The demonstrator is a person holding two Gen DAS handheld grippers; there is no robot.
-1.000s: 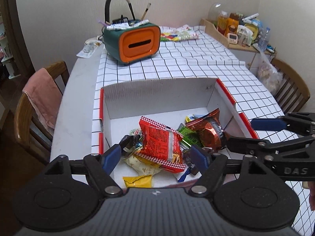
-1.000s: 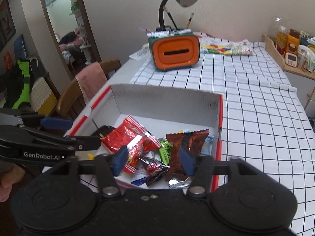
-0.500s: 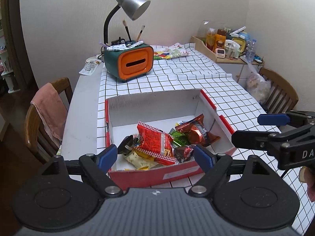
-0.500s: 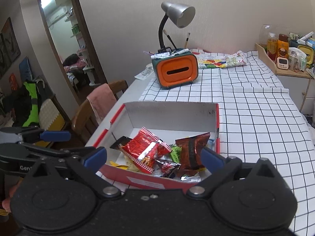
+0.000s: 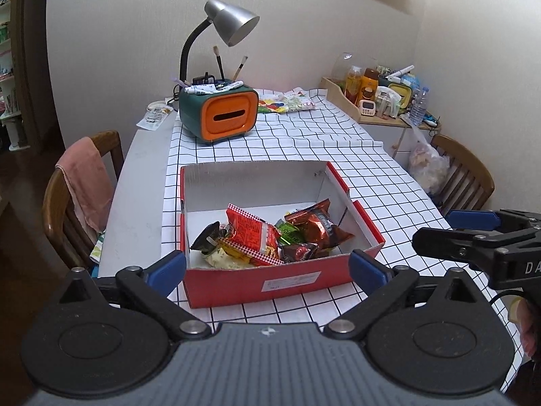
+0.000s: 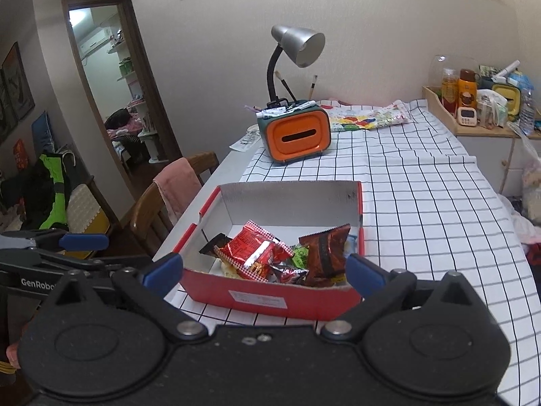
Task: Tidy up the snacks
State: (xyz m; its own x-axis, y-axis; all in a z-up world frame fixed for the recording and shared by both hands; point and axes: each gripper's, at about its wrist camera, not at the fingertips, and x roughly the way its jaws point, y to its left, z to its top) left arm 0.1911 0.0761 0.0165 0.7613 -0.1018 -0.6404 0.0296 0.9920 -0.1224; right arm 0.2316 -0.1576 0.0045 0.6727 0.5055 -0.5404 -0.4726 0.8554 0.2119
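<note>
A red cardboard box with a white inside stands on the checked tablecloth; it also shows in the right wrist view. Inside lie several snack packets: a red checked-edge packet, a brown foil packet, a green one and others. The same red packet and brown packet show in the right wrist view. My left gripper is open and empty, held back from the box's near wall. My right gripper is open and empty, also short of the box.
An orange and green organiser with a grey desk lamp stands at the table's far end. A wooden chair with a pink towel is on the left, another chair on the right. A cluttered wooden tray sits far right.
Both grippers have pulled back and up, away from the box, and their jaws have opened wider. The snacks stay in the box.
</note>
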